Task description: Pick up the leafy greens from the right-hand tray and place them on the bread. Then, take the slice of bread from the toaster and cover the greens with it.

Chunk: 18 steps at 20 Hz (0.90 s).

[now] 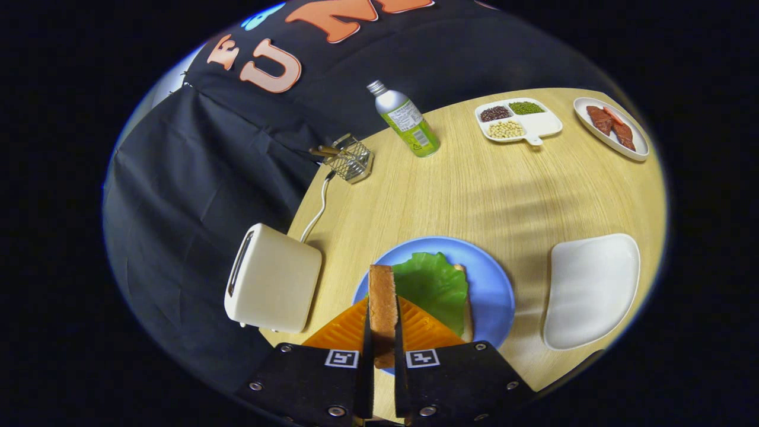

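Note:
My gripper [382,323] is shut on a slice of bread [382,296], held on edge between the two orange fingers [341,329]. Just beyond the fingers lies a blue plate [495,284]. On it a green leaf [436,284] covers another slice of bread [467,308], whose edge peeks out beside the leaf. The held slice hangs above the near side of the plate. The cream toaster [273,284] stands left of the plate, its slot showing no bread. The white right-hand tray [593,290] lies bare to the right of the plate.
A green bottle [409,121] and a small wire basket [351,159] stand at the table's far side. A divided dish of beans [517,120] and a plate of red strips [611,127] sit far right. The toaster's cord [317,210] runs toward the basket.

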Tool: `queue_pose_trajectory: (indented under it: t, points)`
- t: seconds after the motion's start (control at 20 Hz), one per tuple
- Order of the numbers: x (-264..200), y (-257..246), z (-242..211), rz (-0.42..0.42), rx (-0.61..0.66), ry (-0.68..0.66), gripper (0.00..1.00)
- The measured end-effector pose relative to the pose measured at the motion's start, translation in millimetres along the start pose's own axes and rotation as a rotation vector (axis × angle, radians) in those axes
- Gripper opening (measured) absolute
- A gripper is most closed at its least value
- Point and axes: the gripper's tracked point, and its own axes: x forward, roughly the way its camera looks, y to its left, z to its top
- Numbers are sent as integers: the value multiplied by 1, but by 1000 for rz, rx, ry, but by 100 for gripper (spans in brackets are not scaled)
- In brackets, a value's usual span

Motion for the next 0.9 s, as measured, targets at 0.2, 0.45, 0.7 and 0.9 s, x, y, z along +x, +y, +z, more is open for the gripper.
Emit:
queue_pose_trajectory:
  t: [0.2,0.45,0.7,0.9]
  points:
    - [4,-8,0,-14,-28,-22,15]
    - [12,-21,0,-96,-119,-74,25]
    - [14,-41,0,-193,-240,-118,54]
    - [7,-54,11,-282,-313,-174,75]
